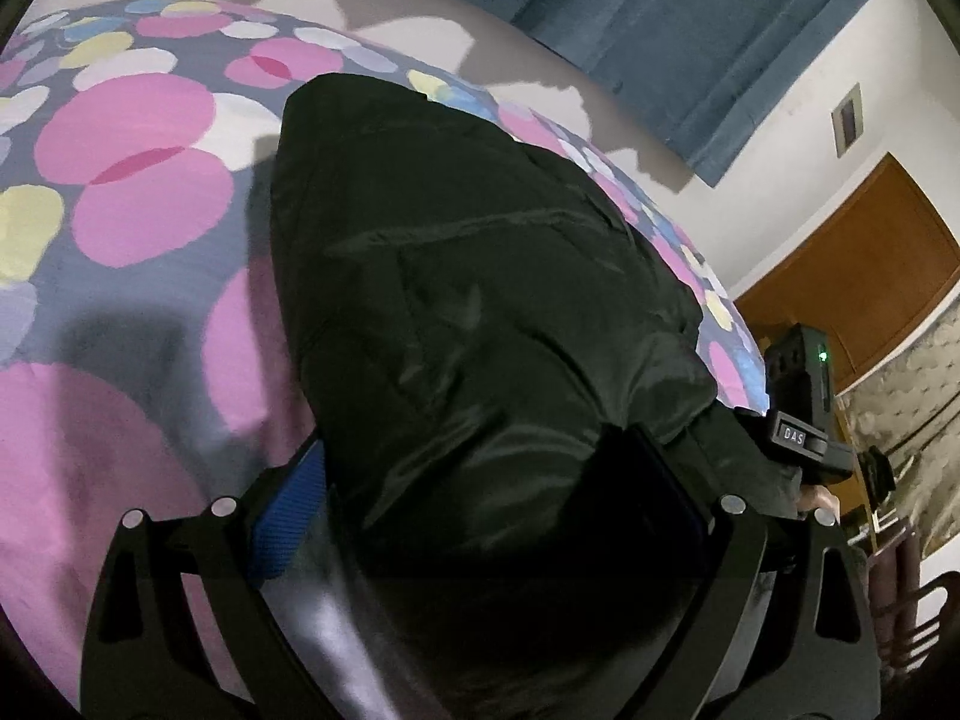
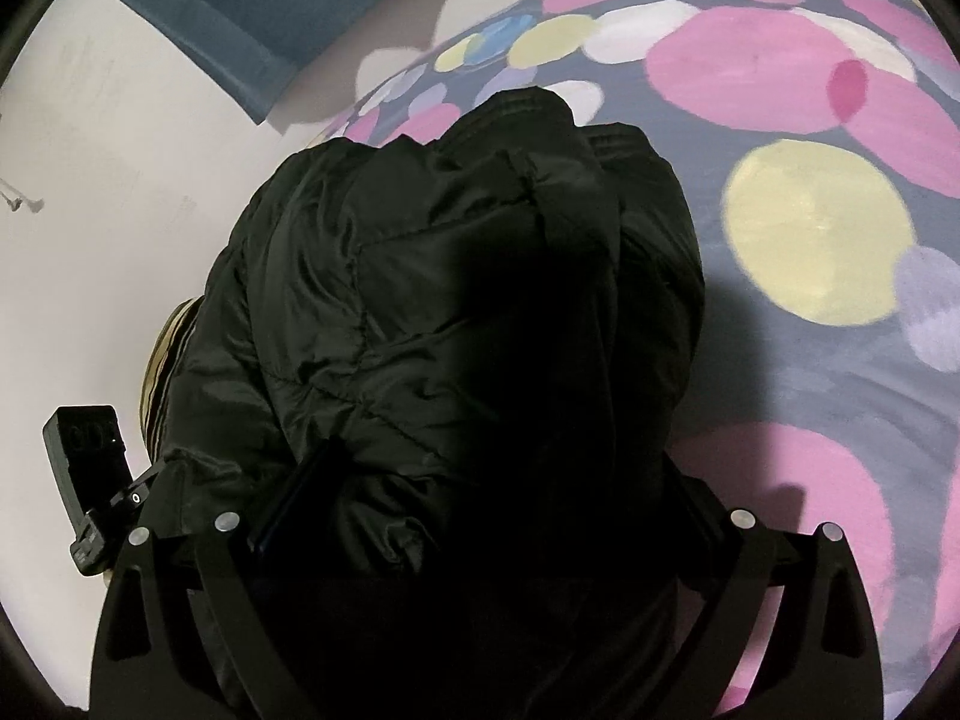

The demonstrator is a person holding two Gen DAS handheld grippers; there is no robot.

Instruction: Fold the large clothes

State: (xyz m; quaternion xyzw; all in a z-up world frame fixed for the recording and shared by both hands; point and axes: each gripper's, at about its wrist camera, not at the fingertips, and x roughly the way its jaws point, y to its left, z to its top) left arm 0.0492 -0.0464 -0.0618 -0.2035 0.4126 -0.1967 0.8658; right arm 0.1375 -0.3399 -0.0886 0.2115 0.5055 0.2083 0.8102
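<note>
A black puffy jacket (image 1: 480, 276) lies bunched over a bed sheet (image 1: 138, 192) printed with pink, yellow and white circles. My left gripper (image 1: 480, 510) is shut on the jacket's near edge, with thick fabric filling the gap beside its blue pad (image 1: 282, 522). In the right wrist view the same jacket (image 2: 456, 300) rises in a heap over the sheet (image 2: 810, 228). My right gripper (image 2: 492, 510) is shut on its near edge, and the fabric hides most of both fingers. Each gripper shows in the other's view: the right one (image 1: 804, 420), the left one (image 2: 90, 480).
A blue curtain (image 1: 690, 18) hangs behind the bed against a white wall. A brown wooden door (image 1: 852, 264) stands at the right, with a dark chair back (image 1: 918, 618) below it. Striped fabric (image 2: 162, 360) peeks out left of the jacket. The sheet spreads bare around the jacket.
</note>
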